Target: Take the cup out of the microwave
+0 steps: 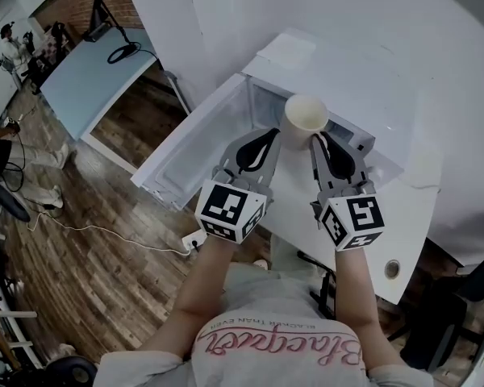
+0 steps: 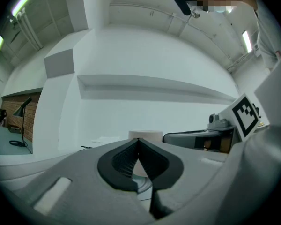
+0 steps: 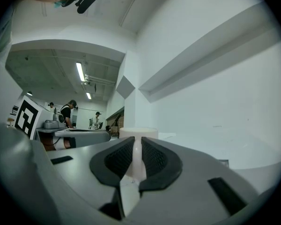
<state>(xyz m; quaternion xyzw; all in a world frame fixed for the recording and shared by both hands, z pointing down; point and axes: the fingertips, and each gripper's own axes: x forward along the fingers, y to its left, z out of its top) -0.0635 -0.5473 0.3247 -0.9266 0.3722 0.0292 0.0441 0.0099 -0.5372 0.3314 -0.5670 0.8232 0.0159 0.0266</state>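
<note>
Behind the right tool (image 3: 137, 140), the cup (image 3: 148, 133) is half hidden.

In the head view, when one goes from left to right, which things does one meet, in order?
blue table → open microwave door → left tool → cup → right tool

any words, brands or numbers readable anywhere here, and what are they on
"Blacquer": large pink script on the person's shirt, upside down in the head view.
A small line of capitals beside it on the shirt: too small to read.
Cubes on the grippers: black-and-white square markers only, no letters or numbers.
Cup: plain, no print seen.
Nothing readable in either gripper view.
</note>
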